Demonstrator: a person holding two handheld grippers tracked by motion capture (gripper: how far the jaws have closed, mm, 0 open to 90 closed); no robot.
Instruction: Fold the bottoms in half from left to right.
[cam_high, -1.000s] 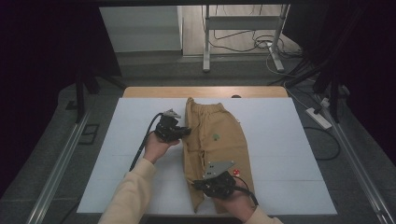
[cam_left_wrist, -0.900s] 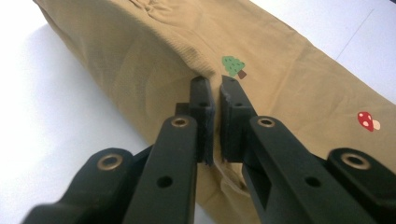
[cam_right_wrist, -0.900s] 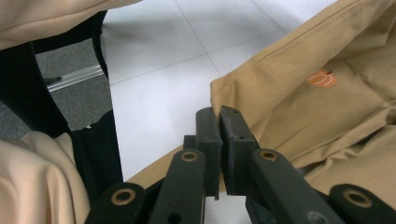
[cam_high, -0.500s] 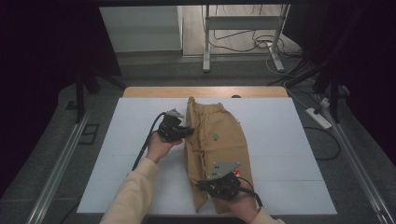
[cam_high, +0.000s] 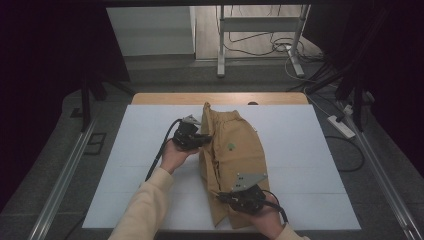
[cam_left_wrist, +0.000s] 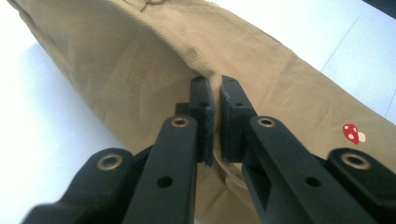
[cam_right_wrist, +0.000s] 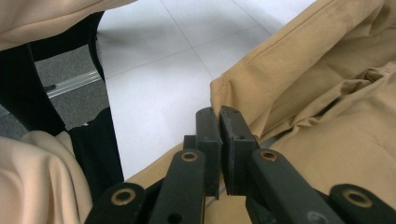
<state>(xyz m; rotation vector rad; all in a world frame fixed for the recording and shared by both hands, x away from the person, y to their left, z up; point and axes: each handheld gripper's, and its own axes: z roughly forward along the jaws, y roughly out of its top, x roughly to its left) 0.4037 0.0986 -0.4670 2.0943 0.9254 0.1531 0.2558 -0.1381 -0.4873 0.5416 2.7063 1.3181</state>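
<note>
tan shorts long axis near-far, waistband far | L gripper & R gripper both clamped on cloth

free: white table cover right of tan trousers, bare | left: open too | obstacle: trousers mid-table, apparently bunched

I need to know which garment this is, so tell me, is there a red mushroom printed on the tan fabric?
Yes, in the left gripper view a small red mushroom with white spots sits on the tan fabric.
</note>
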